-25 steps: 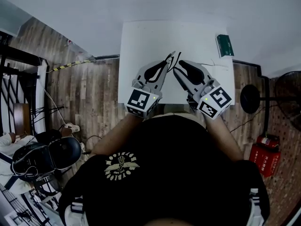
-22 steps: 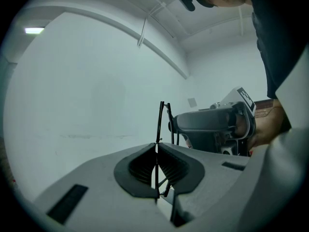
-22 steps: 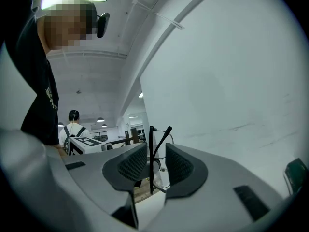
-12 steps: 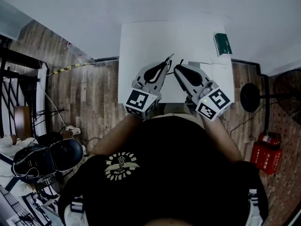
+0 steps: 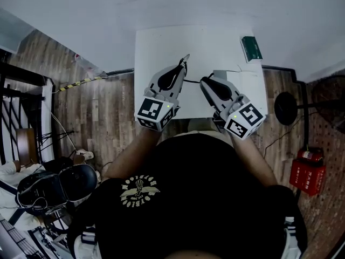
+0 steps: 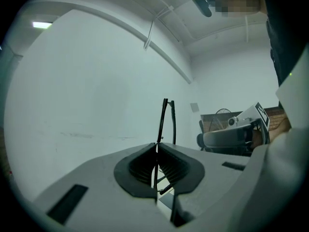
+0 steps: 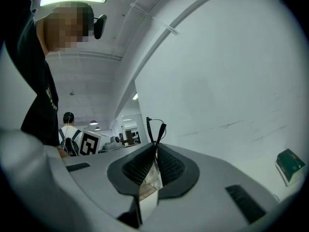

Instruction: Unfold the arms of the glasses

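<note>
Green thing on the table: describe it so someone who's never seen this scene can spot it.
Find the white table that stands against the white wall. Go to its far right corner in the head view: the small green box lies flat there. It is the only coloured item on the white top, a dark green rectangle.

Two tools show: the left tool [image 5: 185, 59] and the right tool [image 5: 204, 82]. There is one pair of glasses [image 6: 165, 120], one white table [image 5: 215, 42], one green box [image 5: 250, 48] on it, one red box [image 5: 305, 174], one black chair [image 5: 54, 185] and one round black stand base [image 5: 285, 108].
</note>
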A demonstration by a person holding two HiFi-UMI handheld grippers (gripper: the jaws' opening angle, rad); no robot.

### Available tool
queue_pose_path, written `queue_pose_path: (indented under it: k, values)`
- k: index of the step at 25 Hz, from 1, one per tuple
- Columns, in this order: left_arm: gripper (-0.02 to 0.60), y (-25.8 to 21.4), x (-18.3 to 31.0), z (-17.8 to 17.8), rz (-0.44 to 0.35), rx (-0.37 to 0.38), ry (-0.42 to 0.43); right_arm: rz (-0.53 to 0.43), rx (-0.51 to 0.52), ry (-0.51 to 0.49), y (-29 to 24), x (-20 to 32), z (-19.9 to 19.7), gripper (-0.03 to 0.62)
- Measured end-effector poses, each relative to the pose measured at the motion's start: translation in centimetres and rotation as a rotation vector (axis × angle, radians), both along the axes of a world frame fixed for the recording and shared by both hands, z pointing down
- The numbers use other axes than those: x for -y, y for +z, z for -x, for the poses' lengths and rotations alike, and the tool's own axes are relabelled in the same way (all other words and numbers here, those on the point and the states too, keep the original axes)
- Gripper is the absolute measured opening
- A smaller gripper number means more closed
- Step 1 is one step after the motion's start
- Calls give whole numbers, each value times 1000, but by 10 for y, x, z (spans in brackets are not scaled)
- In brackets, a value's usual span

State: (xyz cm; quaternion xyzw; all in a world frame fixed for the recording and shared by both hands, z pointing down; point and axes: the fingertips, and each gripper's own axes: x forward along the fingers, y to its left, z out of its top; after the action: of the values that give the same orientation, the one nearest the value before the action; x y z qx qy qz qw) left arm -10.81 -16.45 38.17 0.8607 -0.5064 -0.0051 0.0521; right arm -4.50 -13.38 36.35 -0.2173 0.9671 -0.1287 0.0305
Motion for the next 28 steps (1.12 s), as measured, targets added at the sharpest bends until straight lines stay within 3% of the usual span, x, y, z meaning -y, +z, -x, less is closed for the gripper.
queue_pose_path:
  k: [28]
  values:
    - [20, -50, -16, 64, -63, -141, -80, 20, -53, -22, 26, -24, 16, 32]
